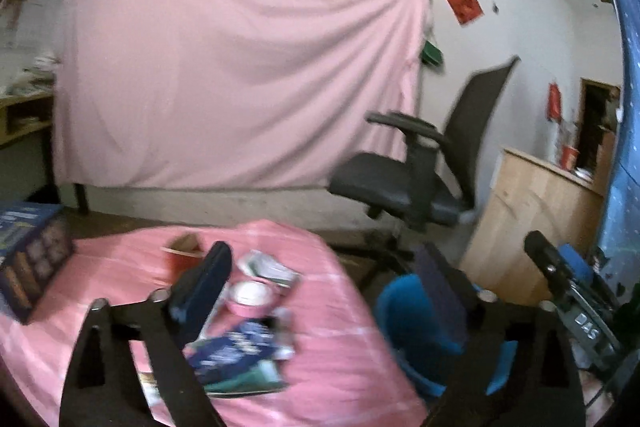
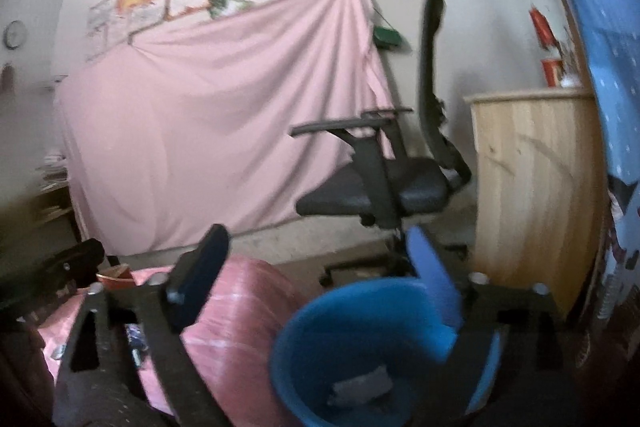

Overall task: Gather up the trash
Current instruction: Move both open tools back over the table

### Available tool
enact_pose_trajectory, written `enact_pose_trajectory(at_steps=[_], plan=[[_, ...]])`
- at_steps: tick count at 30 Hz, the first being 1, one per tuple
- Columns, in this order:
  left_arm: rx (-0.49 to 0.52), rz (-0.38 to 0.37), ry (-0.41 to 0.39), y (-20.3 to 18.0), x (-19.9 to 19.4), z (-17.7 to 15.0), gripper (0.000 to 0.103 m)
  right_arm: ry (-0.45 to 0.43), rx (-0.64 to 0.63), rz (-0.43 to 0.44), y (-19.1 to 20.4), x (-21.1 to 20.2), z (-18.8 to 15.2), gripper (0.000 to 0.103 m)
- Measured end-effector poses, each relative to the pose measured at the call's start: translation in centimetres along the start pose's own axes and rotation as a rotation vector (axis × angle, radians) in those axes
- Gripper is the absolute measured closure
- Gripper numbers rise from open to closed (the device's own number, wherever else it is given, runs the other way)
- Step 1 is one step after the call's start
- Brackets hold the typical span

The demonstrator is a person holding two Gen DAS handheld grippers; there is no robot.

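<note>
A table under a pink cloth carries litter: a red paper cup, a crumpled wrapper, a pink tape roll, a dark blue packet and a green packet. A blue bin stands beside the table's right edge. My left gripper is open over the table's edge, with nothing between its fingers. My right gripper is open above the blue bin, also with nothing in it. A grey scrap lies inside the bin. The red cup shows at the left of the right wrist view.
A dark blue box stands on the table's left end. A black office chair and a wooden cabinet stand behind the bin. A pink sheet hangs on the back wall.
</note>
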State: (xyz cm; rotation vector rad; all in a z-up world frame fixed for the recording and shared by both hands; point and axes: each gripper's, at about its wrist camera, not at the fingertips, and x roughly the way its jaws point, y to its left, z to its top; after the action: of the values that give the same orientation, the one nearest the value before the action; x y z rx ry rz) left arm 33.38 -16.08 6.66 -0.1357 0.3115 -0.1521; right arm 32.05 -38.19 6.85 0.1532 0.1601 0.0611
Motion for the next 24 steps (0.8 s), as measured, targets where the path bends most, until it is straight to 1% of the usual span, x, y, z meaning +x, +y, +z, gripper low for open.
enact_pose_trajectory(at_steps=[1,2,7,11,15,18,24], plan=[[-0.004,0.012,-0.013,0.6,-0.5,-0.2,0.002,-0.023,-0.005,0.026,0.9,-0.3,0.0,0.000],[-0.012,0.032,-0.035,1.6,-1.3,-0.3,0.002,-0.036,-0.010,0.042,1.6,-0.4,0.1,0.000],[-0.038,0.096,-0.078,5.2,-3.6,-1.3,0.002,-0.093,-0.069,0.119,4.9,-1.2,0.0,0.000],[-0.042,0.158,-0.108,7.5,-5.1,-2.1,0.002,-0.111,-0.098,0.174,7.5,-1.6,-0.4,0.000],[-0.028,0.204,-0.132,9.5,-6.4,-2.9,0.002,-0.099,-0.125,0.214,9.4,-1.2,-1.0,0.000],[-0.017,0.225,-0.136,10.9,-6.8,-3.6,0.002,-0.082,-0.156,0.236,10.8,-0.6,-1.6,0.000],[-0.015,0.252,-0.114,13.2,-6.1,-4.9,0.002,-0.026,-0.236,0.262,13.4,0.8,-3.1,0.000]])
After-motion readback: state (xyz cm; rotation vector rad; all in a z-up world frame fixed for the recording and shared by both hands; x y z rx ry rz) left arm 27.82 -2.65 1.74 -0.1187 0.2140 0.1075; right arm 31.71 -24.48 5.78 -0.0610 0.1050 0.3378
